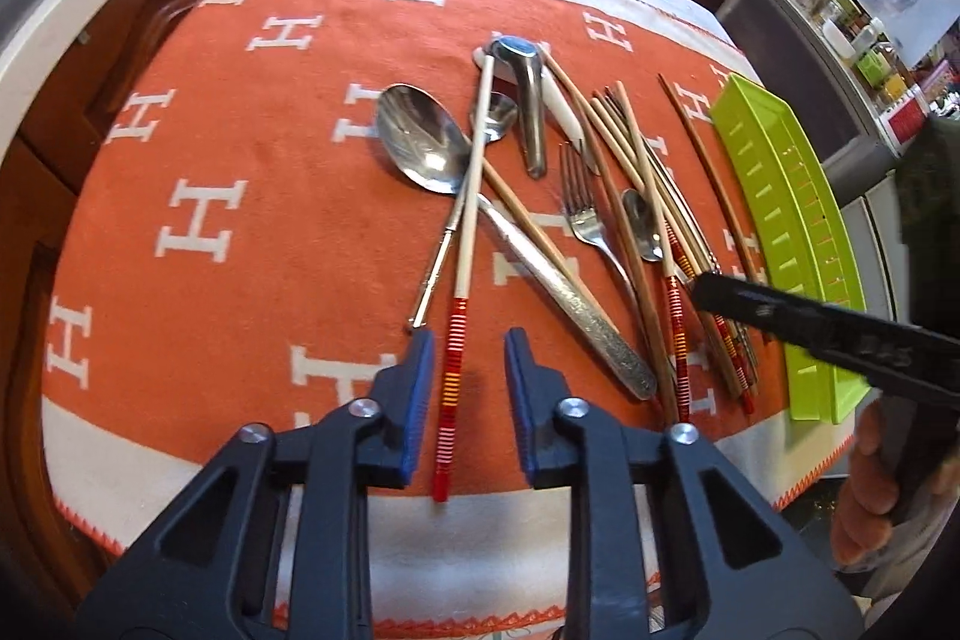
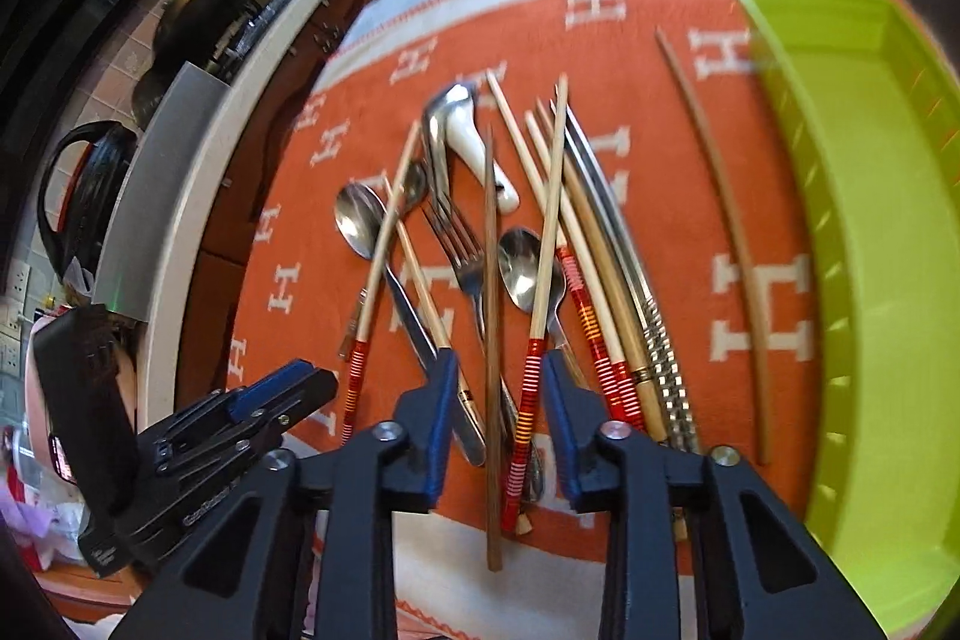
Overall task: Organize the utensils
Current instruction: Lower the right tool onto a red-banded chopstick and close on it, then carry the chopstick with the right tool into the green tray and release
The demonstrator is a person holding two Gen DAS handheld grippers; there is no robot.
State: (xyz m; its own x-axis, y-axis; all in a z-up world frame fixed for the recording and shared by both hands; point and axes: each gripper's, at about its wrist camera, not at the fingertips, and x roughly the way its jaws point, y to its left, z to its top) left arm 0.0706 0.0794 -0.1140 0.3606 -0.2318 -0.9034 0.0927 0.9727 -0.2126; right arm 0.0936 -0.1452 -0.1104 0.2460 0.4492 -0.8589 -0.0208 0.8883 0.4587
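An orange cloth (image 1: 252, 244) with white H letters and a pale border covers the table, and behind it runs a curved pale counter edge (image 1: 78, 34) over dark wooden cabinet fronts. In the left wrist view jars and bottles (image 1: 864, 40) crowd a shelf at the far right; in the right wrist view dark pots (image 2: 198, 10) and a black kettle (image 2: 84, 196) stand at the far left. The utensils lie in a loose, overlapping heap in the middle of the cloth. One lime-green tray (image 1: 774, 196) sits along the right edge of the cloth, just beside a single thin brown stick (image 1: 708, 172) that lies apart from the heap. In the heap I can count one large metal spoon (image 1: 420, 142), one fork (image 1: 582, 214), one small metal spoon (image 1: 642, 226), one white ceramic spoon (image 2: 480, 148) and one bent metal ladle-like spoon (image 1: 528, 100); the chopsticks are too tangled to count exactly, though at least three show red-striped handles. The left gripper (image 1: 468, 340) is down at the cloth with its blue pads either side of one red-striped chopstick (image 1: 462, 280), a gap showing on both sides, so it is not pinching it. The right gripper (image 2: 498, 364) straddles another red-striped chopstick (image 2: 540, 316) and a dark brown stick (image 2: 492, 340), its right pad close against the striped handle, but blur hides whether it presses. A hand (image 1: 870, 490) grips the right gripper's handle.
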